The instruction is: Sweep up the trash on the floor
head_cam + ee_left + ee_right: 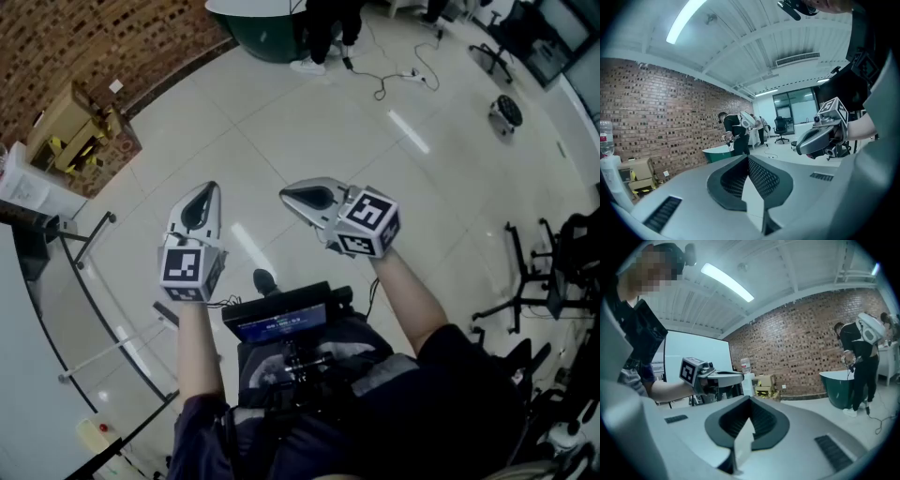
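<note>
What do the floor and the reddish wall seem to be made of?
Floor: probably glazed tile, pale and glossy; thin joint lines and lamp reflections show.
Wall: apparently red-brown brick, matt and rough; the mortar courses are plain to see.

No readable text; the screen (281, 323) shows only blurred lines.

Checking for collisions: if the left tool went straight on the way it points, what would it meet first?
Nothing near. The left tool tilts slightly down, so probably bare floor first. Farther along that line stand the green tub and a person, though depth is unclear.
</note>
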The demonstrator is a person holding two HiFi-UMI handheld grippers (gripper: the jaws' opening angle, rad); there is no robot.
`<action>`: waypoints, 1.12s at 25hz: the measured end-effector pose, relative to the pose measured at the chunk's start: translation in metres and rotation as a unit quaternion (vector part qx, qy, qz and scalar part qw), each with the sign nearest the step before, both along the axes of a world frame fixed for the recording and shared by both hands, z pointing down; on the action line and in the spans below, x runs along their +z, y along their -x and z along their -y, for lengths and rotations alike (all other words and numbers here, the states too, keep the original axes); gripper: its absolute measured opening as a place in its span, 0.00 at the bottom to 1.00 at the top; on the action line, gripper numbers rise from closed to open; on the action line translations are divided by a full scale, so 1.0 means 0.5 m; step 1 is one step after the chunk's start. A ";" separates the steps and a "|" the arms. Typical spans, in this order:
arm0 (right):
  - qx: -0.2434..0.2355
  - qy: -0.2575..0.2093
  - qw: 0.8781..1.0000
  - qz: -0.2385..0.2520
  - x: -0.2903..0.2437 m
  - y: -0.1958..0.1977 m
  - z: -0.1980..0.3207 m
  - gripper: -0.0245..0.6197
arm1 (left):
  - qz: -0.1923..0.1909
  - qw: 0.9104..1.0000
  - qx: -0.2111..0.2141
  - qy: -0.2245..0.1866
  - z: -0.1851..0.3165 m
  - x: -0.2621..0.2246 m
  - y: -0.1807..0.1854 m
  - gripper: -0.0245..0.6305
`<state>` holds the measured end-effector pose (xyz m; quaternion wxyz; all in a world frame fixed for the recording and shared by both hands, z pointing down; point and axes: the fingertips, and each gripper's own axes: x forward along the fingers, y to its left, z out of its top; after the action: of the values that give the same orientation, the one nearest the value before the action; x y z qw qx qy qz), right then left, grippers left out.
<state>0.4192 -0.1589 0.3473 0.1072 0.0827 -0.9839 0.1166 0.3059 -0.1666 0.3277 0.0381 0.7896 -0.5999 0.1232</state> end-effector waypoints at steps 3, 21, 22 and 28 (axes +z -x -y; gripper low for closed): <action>-0.006 -0.006 1.000 0.000 -0.010 0.029 0.036 0.05 | -0.021 1.000 0.018 0.000 0.037 -0.003 0.035 0.04; -0.014 -0.044 0.998 0.030 -0.097 0.331 0.160 0.05 | -0.002 1.000 0.008 -0.008 0.125 -0.019 0.335 0.04; -0.022 -0.044 0.998 0.031 -0.098 0.347 0.162 0.05 | -0.003 1.000 0.003 -0.008 0.124 -0.021 0.348 0.04; -0.079 -0.038 0.995 0.044 -0.097 0.427 0.176 0.05 | -0.005 0.999 -0.046 0.003 0.125 -0.018 0.430 0.04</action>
<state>0.2056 -0.2468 0.2985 0.0698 0.0034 -0.9948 0.0736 0.0910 -0.2292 0.3187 0.0488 0.7614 -0.6354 0.1190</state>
